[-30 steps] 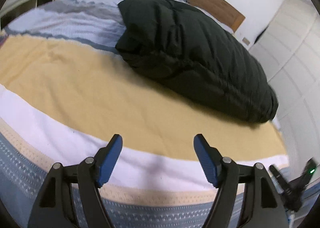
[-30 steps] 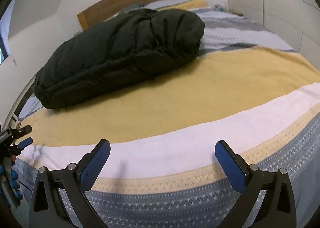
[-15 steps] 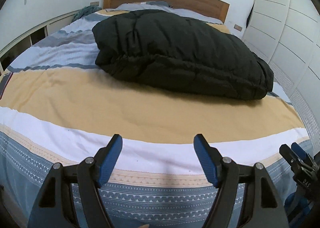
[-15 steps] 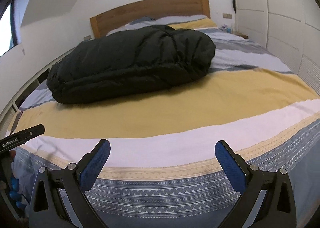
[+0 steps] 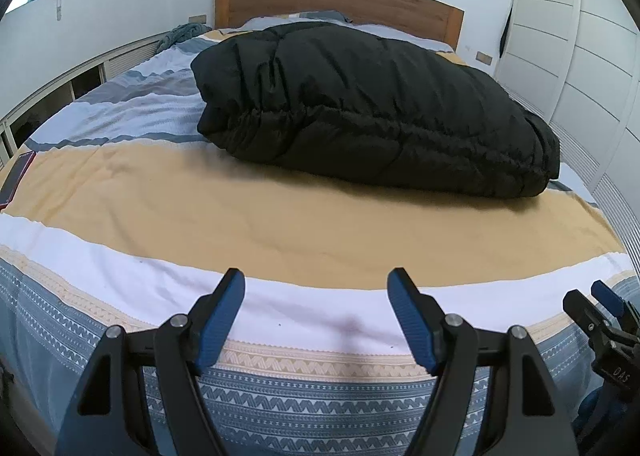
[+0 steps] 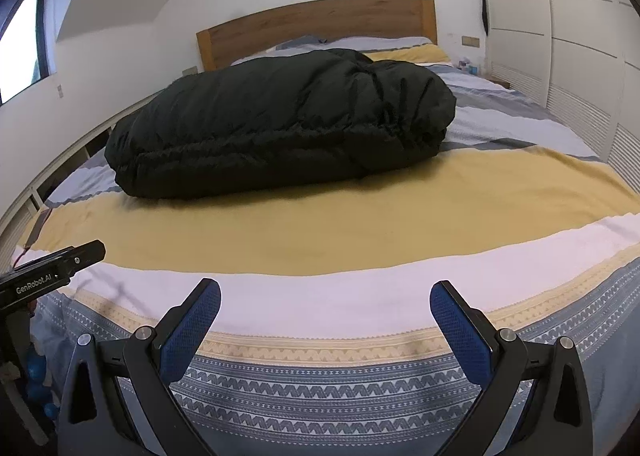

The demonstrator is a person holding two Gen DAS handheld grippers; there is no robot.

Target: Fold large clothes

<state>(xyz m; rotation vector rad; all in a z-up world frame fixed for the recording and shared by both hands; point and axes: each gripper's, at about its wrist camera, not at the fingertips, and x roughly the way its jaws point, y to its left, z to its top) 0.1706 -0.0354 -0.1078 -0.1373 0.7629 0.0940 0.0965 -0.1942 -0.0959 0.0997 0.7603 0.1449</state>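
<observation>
Two grippers hang at the foot of the bed, both with nothing in them. From the left wrist view, the left gripper [image 5: 316, 310] holds its blue pads [image 5: 410, 322] spread wide with only the bedspread [image 5: 280, 216] showing between them, over the white stripe near the foot edge. Beyond, across the yellow band, the black puffy jacket [image 5: 372, 108] lies bundled in a long mound, well apart from the gripper and running from mid-bed toward the right side. A wooden headboard [image 5: 340, 2] stands behind it, white wardrobe doors [image 5: 580, 36] run along the right, and a red phone [image 5: 16, 176] lies at the left edge of the bedspread. At the lower right corner the right gripper [image 5: 600, 308] pokes in. Over to the right wrist view: the right gripper [image 6: 325, 310] also has its jaws wide apart, nothing pinched, hanging over the patterned foot border. The jacket [image 6: 280, 120] sits left of centre here, on the yellow and grey bands. The left gripper [image 6: 52, 268] juts in from the left edge; its jaw gap cannot be told from this side.
</observation>
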